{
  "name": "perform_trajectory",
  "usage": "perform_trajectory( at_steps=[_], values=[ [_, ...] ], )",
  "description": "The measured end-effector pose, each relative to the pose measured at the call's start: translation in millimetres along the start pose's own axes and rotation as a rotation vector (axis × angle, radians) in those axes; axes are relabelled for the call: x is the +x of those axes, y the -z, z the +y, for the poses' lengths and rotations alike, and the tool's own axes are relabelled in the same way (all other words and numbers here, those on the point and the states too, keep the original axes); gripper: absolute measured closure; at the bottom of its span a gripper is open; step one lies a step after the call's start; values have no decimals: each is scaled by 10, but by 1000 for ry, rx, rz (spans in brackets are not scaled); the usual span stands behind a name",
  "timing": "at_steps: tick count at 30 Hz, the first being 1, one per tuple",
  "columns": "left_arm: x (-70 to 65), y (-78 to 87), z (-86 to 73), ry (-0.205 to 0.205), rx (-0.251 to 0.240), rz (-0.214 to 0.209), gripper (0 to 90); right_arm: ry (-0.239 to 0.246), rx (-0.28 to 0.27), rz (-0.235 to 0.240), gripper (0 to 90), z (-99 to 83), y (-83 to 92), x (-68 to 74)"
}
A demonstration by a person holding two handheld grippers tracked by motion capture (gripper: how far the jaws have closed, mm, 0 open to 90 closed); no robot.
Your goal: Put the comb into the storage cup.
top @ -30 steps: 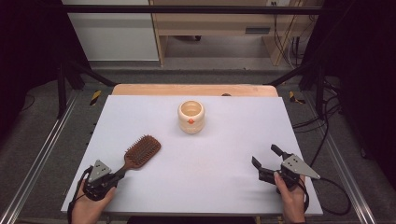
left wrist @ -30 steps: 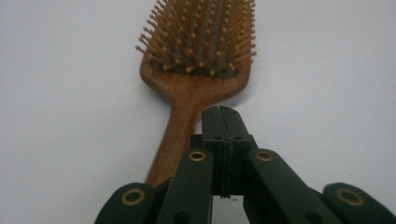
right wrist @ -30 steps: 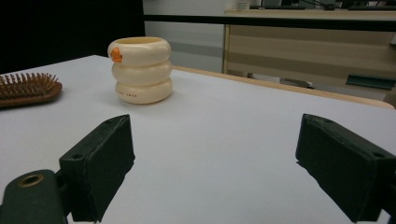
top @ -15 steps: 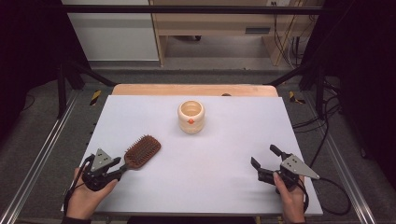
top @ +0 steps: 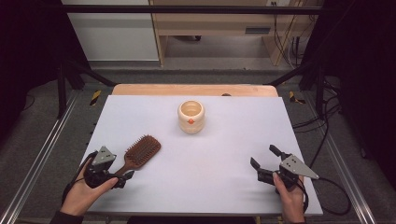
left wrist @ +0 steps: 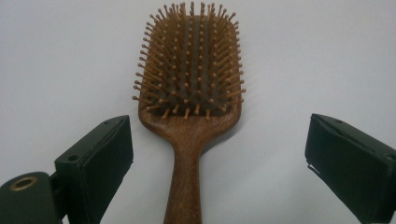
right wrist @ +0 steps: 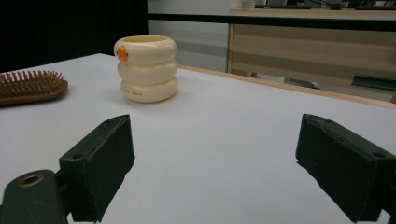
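Observation:
A brown wooden paddle hairbrush (top: 142, 150) lies bristles up on the white table, front left. My left gripper (top: 120, 171) is at the handle's end. In the left gripper view its jaws have just been opening and stand wide, the brush (left wrist: 189, 74) handle running between them with gaps on both sides. A cream ringed cup (top: 191, 116) with an orange mark stands upright at the centre back. Near the front right, my right gripper (top: 264, 157) is open with nothing in it and faces the cup (right wrist: 145, 69) and the brush head (right wrist: 30, 86).
The white table sheet (top: 224, 140) ends in a wooden strip (top: 187, 89) at the back. Metal rails (top: 42, 154) run along both sides. A cable (top: 334, 186) trails off the right gripper over the table's right edge.
The left hand has shifted forward and lifted a little toward the brush handle. Its jaws have gone from shut to wide open around the handle. The brush, the cup and the right gripper stayed put.

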State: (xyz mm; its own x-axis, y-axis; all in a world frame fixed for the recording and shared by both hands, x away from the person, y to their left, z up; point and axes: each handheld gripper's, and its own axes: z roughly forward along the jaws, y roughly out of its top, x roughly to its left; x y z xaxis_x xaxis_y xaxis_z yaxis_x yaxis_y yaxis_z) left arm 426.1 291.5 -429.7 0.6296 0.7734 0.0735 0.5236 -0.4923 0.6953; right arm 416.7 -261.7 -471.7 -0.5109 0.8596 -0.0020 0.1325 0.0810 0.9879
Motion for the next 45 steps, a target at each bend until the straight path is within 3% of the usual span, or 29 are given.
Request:
perform_trajectory(
  at_steps=[12, 14, 28, 45],
  values=[
    [-72, -178, 179, -100, 178, -20, 76, 22, 12, 2, 112, -5, -14, 17],
    [-82, -203, 189, -99, 183, -1, 69, 25, 11, 0, 112, -3, -11, 16],
    [-74, -268, 212, -112, 217, -43, 78, 34, 23, -4, 112, -9, -23, 24],
    [-8, -366, 279, -128, 276, -60, 98, 33, 22, -6, 112, -8, -19, 19]
  ],
)
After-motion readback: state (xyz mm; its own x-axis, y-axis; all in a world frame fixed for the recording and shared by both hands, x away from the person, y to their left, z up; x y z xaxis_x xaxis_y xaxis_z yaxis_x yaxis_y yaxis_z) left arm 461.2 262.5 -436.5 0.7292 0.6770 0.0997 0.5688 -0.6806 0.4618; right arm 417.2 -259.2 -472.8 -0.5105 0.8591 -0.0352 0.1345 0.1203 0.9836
